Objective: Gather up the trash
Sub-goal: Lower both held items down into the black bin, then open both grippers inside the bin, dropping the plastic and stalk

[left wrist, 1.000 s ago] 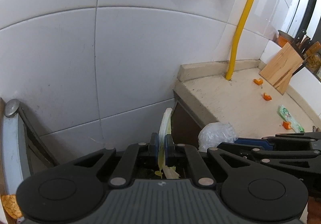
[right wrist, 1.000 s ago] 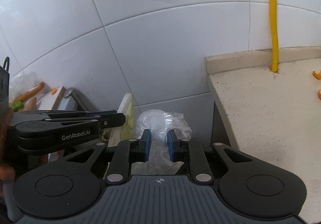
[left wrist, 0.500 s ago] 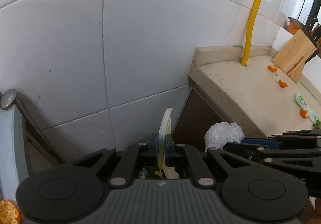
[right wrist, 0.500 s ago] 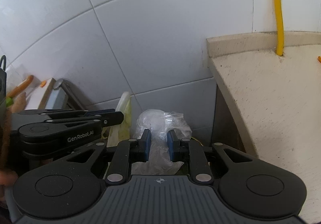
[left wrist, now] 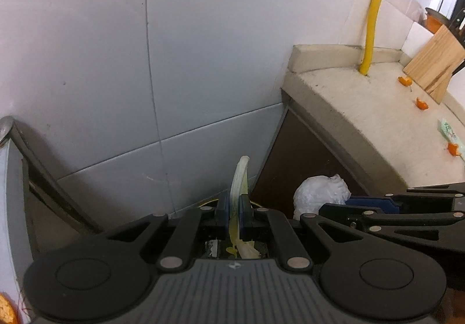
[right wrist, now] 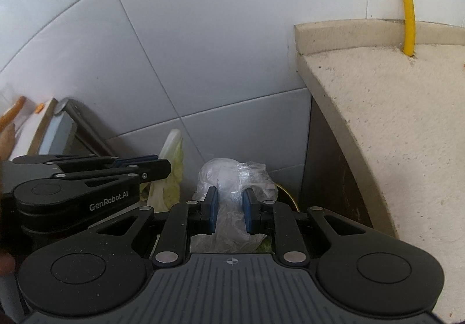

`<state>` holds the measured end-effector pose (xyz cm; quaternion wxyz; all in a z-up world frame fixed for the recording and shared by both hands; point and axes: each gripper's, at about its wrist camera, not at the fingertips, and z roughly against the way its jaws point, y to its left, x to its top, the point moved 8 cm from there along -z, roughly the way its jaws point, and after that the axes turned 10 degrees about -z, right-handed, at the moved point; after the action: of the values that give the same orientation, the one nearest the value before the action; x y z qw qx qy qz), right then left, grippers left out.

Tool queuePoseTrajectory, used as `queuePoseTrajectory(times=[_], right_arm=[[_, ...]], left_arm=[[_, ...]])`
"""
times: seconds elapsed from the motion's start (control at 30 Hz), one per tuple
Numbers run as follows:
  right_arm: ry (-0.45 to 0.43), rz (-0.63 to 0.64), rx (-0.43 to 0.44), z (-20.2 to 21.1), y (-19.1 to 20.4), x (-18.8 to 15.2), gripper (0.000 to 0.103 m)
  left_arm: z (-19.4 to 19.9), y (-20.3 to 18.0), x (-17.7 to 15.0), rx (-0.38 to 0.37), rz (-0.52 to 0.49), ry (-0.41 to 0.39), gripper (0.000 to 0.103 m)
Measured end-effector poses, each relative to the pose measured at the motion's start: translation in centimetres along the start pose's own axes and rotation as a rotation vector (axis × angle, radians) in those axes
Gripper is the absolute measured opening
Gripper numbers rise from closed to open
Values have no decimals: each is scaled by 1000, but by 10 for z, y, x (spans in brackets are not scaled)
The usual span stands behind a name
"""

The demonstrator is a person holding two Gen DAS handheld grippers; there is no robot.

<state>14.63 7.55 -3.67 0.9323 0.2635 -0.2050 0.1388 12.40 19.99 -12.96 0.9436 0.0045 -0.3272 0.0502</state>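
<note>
My left gripper (left wrist: 232, 203) is shut on a pale yellow-green cabbage leaf (left wrist: 239, 178) that sticks up between its blue pads. The same leaf (right wrist: 170, 170) shows beside the left gripper (right wrist: 161, 164) in the right wrist view. My right gripper (right wrist: 229, 202) is shut on a crumpled clear plastic bag (right wrist: 232, 175); in the left wrist view that bag (left wrist: 319, 193) bulges from the right gripper (left wrist: 348, 202). Both grippers hang side by side in the gap beside the beige counter (left wrist: 363, 109). A yellow-rimmed dark opening (right wrist: 286, 194) lies just below the bag, mostly hidden.
White wall tiles (left wrist: 203, 62) stand close ahead. A yellow pipe (left wrist: 375, 10) rises from the counter's back corner. Orange peel bits (left wrist: 421, 103), a green wrapper (left wrist: 449, 132) and a wooden knife block (left wrist: 436, 62) sit on the counter. A metal-edged stand (right wrist: 75, 120) lies to the left.
Both grippers have sunk together into the gap beside the counter, still holding the leaf and the bag. The counter top now sits higher in both views.
</note>
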Motion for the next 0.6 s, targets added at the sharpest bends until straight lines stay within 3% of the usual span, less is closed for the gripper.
queuePoseTrajectory(times=[0.6], right_arm=[[39, -47, -33, -33, -11, -2, 24]], left_arm=[[-22, 5, -2, 34, -15, 58, 2]])
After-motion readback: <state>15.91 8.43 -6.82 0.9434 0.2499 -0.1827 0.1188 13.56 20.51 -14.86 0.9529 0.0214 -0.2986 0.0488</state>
